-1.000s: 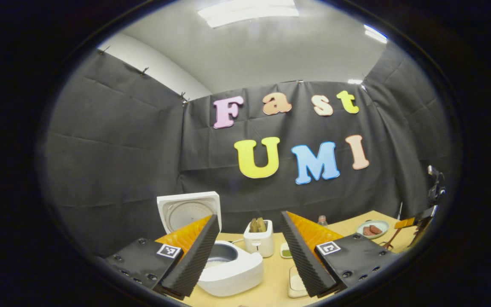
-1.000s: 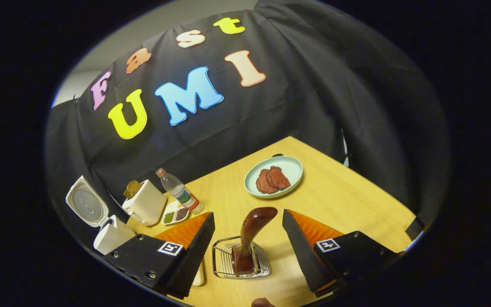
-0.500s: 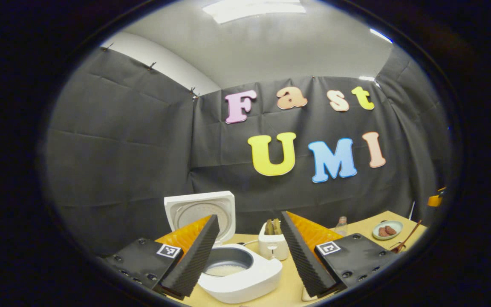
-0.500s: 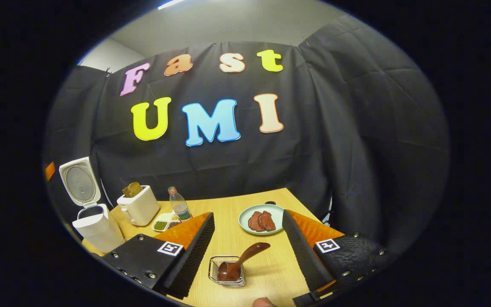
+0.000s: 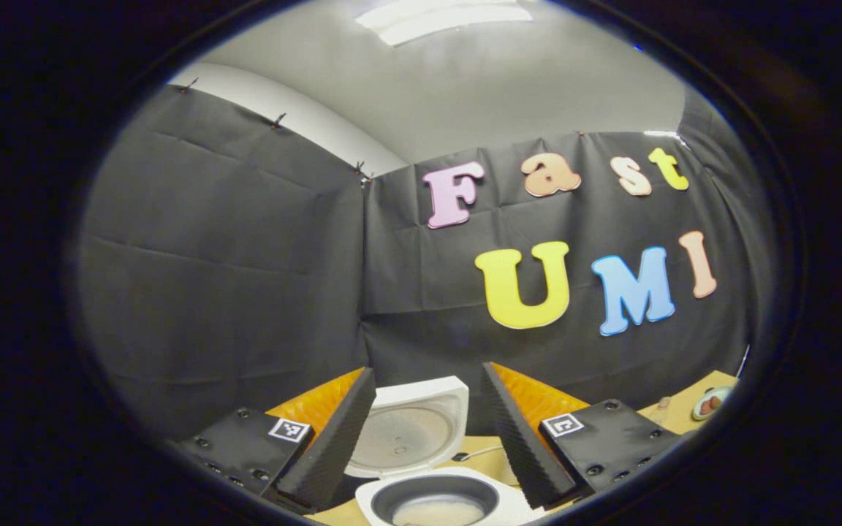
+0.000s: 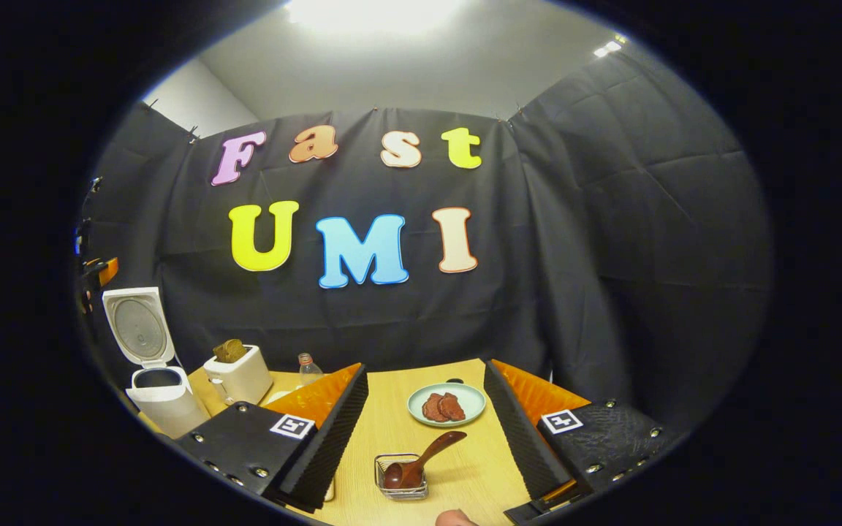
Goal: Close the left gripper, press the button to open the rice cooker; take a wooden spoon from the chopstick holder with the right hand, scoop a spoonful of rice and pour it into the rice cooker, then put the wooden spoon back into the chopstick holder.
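The white rice cooker [image 5: 520, 505] stands open just ahead of my left gripper [image 5: 427, 370]. Its lid [image 5: 410, 431] is upright and the inner pot [image 5: 435, 502] holds pale rice. That gripper is open, with nothing between its fingers. In the right gripper view, the wooden spoon [image 6: 428, 457] leans in the wire chopstick holder [image 6: 400, 482] on the table. My right gripper [image 6: 426, 376] hangs open above and behind the holder, not touching the spoon. The open rice cooker [image 6: 161, 398] sits far left in that view.
A white toaster [image 6: 238, 376] with bread and a small bottle [image 6: 308, 363] stand beside the cooker. A pale plate [image 6: 465, 394] with meat slices lies beyond the holder on the wooden table [image 6: 392, 409]. A fingertip [image 6: 454, 519] shows at the bottom edge.
The left gripper has swung left, so the open cooker now sits between its fingers and closer. The right gripper has drawn back and tilted up from the holder; the spoon stays in it.
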{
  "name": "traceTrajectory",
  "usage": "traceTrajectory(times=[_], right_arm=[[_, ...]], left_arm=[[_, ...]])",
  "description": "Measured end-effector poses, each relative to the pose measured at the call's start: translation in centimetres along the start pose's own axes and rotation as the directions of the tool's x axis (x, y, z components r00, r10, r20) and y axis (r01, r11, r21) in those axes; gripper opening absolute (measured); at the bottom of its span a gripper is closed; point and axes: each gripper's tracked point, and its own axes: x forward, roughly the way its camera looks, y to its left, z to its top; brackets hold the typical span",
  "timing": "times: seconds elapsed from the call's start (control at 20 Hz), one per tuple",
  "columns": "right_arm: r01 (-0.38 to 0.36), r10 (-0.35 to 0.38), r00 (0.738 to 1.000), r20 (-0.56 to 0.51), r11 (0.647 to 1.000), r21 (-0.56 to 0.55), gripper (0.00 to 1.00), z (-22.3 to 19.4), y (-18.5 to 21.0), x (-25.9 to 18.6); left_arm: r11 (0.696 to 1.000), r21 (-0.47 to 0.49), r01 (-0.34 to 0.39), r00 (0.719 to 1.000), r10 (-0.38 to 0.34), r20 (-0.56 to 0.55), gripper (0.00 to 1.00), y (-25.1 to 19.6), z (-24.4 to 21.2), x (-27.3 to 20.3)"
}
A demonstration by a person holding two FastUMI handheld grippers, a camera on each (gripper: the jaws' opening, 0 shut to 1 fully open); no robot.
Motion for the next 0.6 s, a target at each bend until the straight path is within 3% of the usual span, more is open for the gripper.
traceTrajectory(times=[0.3, 0.35, 0.4, 0.45, 0.5, 0.6], right_arm=[[0.080, -0.080, 0.997, 0.000, 0.997, 0.010, 0.97, -0.5, -0.3, -1.9], [0.093, -0.093, 0.996, -0.001, 0.996, 0.009, 0.97, -0.7, -0.3, -2.2], [0.104, -0.104, 0.995, -0.004, 0.995, 0.007, 0.97, -1.0, -0.3, -2.4], [0.114, -0.114, 0.993, -0.006, 0.993, 0.006, 0.97, -1.2, -0.3, -2.7], [0.122, -0.122, 0.992, -0.011, 0.993, 0.004, 0.97, -1.4, -0.2, -2.9], [0.136, -0.136, 0.990, -0.023, 0.991, -0.005, 0.97, -2.0, -0.1, -3.2]], left_arm=[[0.999, 0.009, -0.048, 0.998, 0.048, -0.027, 0.99, 2.7, -2.1, 8.0], [0.999, 0.000, -0.052, 0.998, 0.052, -0.041, 0.94, 3.1, -2.6, 9.3], [0.998, -0.009, -0.058, 0.997, 0.058, -0.057, 0.99, 3.4, -3.5, 10.5], [0.998, -0.014, -0.064, 0.995, 0.063, -0.077, 0.94, 3.8, -4.5, 11.8], [0.998, -0.012, -0.068, 0.992, 0.066, -0.105, 0.99, 4.1, -5.8, 13.2], [0.996, 0.007, -0.087, 0.981, 0.087, -0.176, 0.95, 4.9, -8.6, 15.2]])
